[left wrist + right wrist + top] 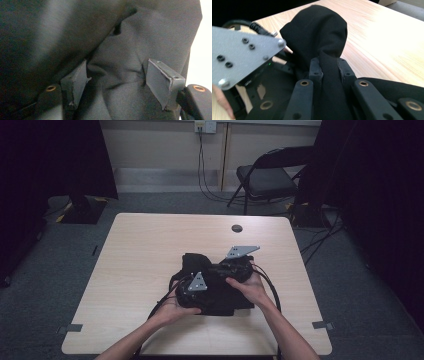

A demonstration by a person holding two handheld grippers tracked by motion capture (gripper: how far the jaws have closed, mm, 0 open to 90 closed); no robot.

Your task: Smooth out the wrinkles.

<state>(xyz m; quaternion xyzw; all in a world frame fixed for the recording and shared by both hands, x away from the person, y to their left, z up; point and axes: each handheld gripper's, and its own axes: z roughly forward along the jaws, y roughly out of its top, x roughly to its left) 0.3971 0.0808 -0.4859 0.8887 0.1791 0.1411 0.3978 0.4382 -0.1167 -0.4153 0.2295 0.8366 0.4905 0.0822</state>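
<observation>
A black garment (220,295) lies bunched in the middle of the light wooden table (145,245). My right gripper (239,268) sits at the garment's far right part. In the right gripper view its jaws (329,62) are shut on a fold of the garment (317,27), which stands up as a hump above the pads. My left gripper (191,289) is at the garment's left side. In the left gripper view its pads (75,83) stand wide apart, open, with creased black fabric (117,82) lying between them. The left gripper's grey plate (242,57) appears close by in the right gripper view.
A round cable port (237,228) sits near the table's far edge. A black folding chair (265,177) stands behind the table at the right, with cables hanging from a wall socket (205,126). Dark curtains flank both sides. Bare tabletop lies left of and beyond the garment.
</observation>
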